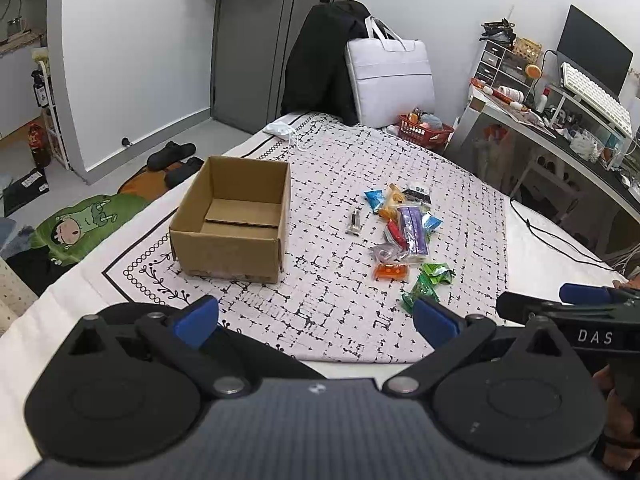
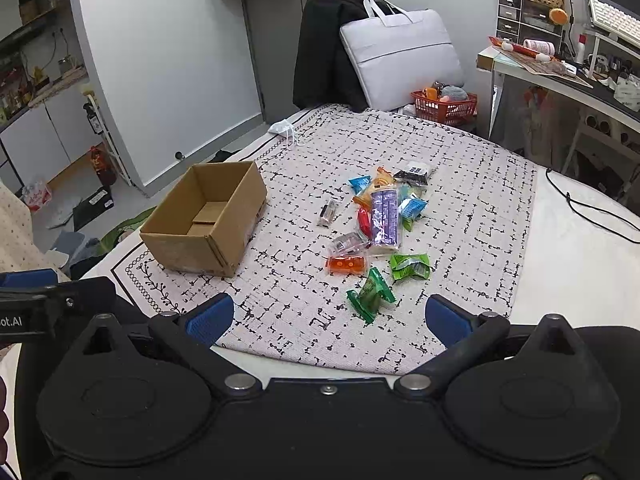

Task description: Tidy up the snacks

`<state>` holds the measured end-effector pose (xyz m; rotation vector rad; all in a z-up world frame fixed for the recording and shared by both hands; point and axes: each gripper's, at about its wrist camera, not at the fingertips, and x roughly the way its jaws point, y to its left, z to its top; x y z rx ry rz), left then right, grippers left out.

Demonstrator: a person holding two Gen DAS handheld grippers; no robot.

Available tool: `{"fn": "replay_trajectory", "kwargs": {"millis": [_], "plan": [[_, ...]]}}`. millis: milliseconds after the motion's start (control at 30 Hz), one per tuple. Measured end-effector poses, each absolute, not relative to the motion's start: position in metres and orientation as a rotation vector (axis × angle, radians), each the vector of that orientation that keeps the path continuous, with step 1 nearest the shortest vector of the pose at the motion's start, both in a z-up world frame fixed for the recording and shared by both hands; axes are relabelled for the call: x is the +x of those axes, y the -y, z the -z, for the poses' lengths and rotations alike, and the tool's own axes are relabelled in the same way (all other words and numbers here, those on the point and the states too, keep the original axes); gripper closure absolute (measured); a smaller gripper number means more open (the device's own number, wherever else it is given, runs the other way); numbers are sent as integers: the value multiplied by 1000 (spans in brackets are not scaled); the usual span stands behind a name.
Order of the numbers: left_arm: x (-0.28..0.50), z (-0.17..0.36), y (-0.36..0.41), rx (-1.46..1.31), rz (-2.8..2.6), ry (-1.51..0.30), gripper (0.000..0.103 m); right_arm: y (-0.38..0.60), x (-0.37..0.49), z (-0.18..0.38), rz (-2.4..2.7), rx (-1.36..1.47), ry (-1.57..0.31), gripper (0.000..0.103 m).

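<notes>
An empty open cardboard box (image 1: 236, 220) (image 2: 208, 220) stands on the patterned cloth (image 1: 340, 300) (image 2: 460, 200), left of a loose pile of wrapped snacks (image 1: 404, 232) (image 2: 380, 220). The pile holds a purple pack (image 2: 384, 216), an orange pack (image 2: 347, 265) and green packs (image 2: 372, 294). A small clear pack (image 1: 355, 222) lies between box and pile. My left gripper (image 1: 316, 320) is open and empty, near the cloth's front edge. My right gripper (image 2: 328, 320) is open and empty, just short of the nearest green pack.
A white bag (image 2: 404, 56) leans on a black coat at the far end. A red basket (image 2: 446, 108) sits beside it. A desk (image 2: 560, 76) with clutter stands right. A face mask (image 2: 285, 127) lies at the far cloth edge. A black cable (image 2: 580, 208) runs at right.
</notes>
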<state>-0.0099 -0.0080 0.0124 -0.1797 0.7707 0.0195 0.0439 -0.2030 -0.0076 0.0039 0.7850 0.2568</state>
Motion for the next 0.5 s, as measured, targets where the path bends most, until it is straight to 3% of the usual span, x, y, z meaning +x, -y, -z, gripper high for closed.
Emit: {"fn": "replay_trajectory", "kwargs": {"millis": [500], "plan": [[-10,-13,5,-175,-25,-772,0,208,43,6,-247,2,-774,0]]}}
